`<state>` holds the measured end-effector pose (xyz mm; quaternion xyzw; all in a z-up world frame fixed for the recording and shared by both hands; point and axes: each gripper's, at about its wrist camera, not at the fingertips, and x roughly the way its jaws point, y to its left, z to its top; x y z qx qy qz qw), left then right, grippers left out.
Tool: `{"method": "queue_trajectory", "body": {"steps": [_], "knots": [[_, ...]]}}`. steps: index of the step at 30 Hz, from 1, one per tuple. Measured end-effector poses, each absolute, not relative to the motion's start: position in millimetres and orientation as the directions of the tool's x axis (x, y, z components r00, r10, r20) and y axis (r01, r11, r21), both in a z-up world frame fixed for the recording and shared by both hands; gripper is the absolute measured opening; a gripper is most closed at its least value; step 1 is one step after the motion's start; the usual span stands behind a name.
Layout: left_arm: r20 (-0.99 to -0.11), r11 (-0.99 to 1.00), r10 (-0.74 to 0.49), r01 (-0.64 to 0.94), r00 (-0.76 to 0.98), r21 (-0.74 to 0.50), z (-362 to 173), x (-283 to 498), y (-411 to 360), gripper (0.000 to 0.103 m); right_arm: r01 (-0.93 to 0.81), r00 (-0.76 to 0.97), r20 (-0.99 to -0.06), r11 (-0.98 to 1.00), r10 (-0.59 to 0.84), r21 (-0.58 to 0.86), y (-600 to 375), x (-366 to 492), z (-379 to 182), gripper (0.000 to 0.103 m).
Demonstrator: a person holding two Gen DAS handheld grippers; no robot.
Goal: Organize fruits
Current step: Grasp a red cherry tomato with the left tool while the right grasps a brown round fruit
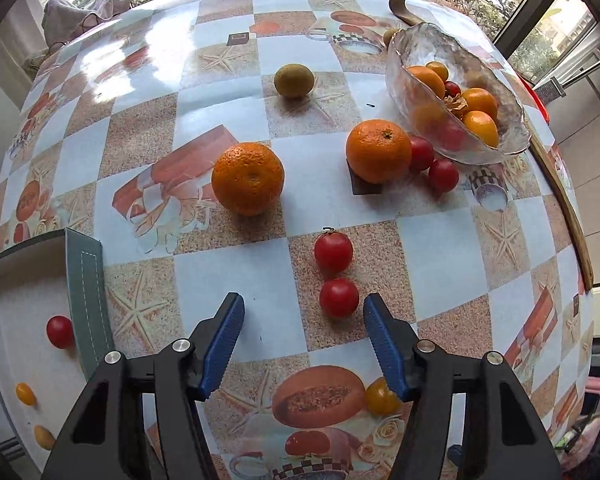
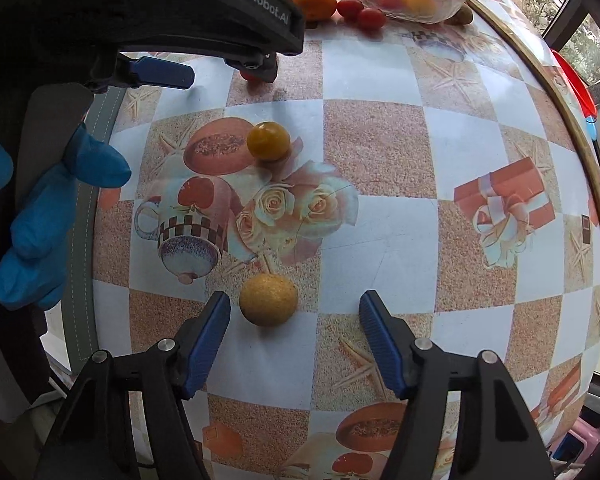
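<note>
My left gripper (image 1: 304, 316) stands spread wide and empty above the checkered tablecloth (image 1: 228, 264), with two red cherry tomatoes (image 1: 336, 272) touching each other just ahead between its fingers. My right gripper (image 2: 294, 314) is also parted and empty, a rough yellow-brown round fruit (image 2: 268, 299) near its left finger. The glass bowl (image 1: 484, 80) of oranges and tomatoes sits far right.

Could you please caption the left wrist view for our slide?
Open left gripper approaches two cherry tomatoes; glass bowl beyond.
</note>
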<state>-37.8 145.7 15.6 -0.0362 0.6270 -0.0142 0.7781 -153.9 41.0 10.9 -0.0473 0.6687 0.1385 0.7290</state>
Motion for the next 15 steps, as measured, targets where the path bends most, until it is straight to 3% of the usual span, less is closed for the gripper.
{"method": "queue_trajectory", "body": {"steps": [2, 5, 7, 9, 15], "knots": [[-0.974, 0.998, -0.057, -0.008, 0.221, -0.06, 15, -36, 142, 0.062, -0.277, 0.077, -0.988, 0.955, 0.134, 0.108, 48, -154, 10, 0.063], [-0.974, 1.0, -0.028, 0.004, 0.225, -0.028, 16, -33, 138, 0.048, -0.298, 0.084, -0.987, 0.949, 0.134, 0.104, 53, -152, 12, 0.048], [-0.973, 1.0, -0.02, -0.007, 0.229, -0.022, 16, -32, 139, 0.03, -0.309, 0.075, -0.986, 0.944, 0.148, 0.118, 57, -148, 13, 0.032], [-0.973, 0.999, -0.023, -0.029, 0.23, -0.03, 19, -30, 144, 0.02, -0.298, 0.056, -0.983, 0.942, 0.178, 0.153, 57, -145, 14, 0.032], [-0.965, 0.991, -0.091, -0.07, 0.246, -0.111, 35, -46, 168, 0.02, -0.194, 0.015, -0.964, 0.947, 0.265, 0.257, 26, -132, 21, 0.031]]}}
